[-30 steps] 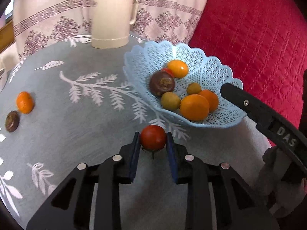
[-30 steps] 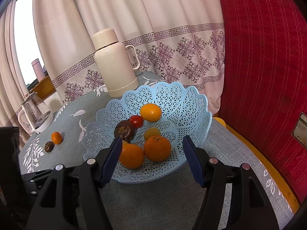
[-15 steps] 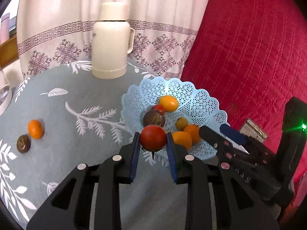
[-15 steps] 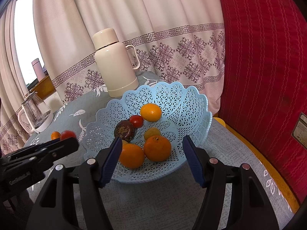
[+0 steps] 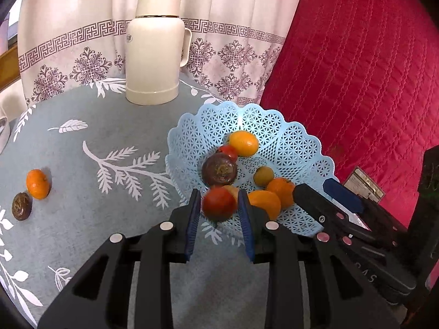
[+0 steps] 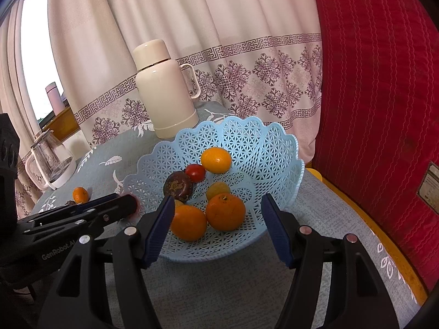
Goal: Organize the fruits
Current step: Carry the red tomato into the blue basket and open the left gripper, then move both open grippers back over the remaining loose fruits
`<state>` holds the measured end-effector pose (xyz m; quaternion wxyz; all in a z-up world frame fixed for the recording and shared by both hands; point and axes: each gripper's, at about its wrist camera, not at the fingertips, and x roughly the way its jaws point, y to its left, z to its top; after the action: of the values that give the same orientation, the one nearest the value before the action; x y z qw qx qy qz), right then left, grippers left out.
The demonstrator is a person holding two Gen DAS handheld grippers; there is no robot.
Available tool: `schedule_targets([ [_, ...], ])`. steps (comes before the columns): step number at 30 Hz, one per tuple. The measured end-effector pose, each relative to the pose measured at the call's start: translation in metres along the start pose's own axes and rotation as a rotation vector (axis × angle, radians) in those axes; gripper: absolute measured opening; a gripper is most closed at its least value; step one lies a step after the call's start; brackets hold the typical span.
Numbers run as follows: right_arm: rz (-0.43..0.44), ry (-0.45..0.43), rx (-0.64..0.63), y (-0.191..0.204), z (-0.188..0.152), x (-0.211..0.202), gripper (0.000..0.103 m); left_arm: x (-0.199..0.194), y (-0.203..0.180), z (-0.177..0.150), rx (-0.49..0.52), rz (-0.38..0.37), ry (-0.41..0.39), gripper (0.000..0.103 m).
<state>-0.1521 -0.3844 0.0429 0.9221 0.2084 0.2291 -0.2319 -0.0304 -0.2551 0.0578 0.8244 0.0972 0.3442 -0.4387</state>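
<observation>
left tool [image 5: 219, 205] grips tomato [image 5: 219, 203] over basket rim [image 5: 175, 170]

Blue basket [image 6: 274, 148] holds oranges [image 6: 225, 212], tomato [image 6: 195, 172] — right gripper [image 6: 216, 227] jaws apart before it.

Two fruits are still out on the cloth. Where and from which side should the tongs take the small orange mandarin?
Grip the small orange mandarin across its round middle, coming from above. The dark brown wrinkled fruit sits close beside it, so place the fingers on the sides away from that neighbour.
</observation>
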Motion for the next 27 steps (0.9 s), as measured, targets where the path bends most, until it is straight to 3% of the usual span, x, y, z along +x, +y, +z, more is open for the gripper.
schedule_targets([
  [13,-0.003,-0.001,-0.002,0.002,-0.001,0.001,0.066,-0.005,0.007,-0.002,-0.030,0.018,-0.020,0.056],
  [27,-0.028,-0.021,-0.035,0.007,-0.002,-0.003,0.066,-0.016,0.020,-0.004,-0.056,0.088,-0.060,0.075],
])
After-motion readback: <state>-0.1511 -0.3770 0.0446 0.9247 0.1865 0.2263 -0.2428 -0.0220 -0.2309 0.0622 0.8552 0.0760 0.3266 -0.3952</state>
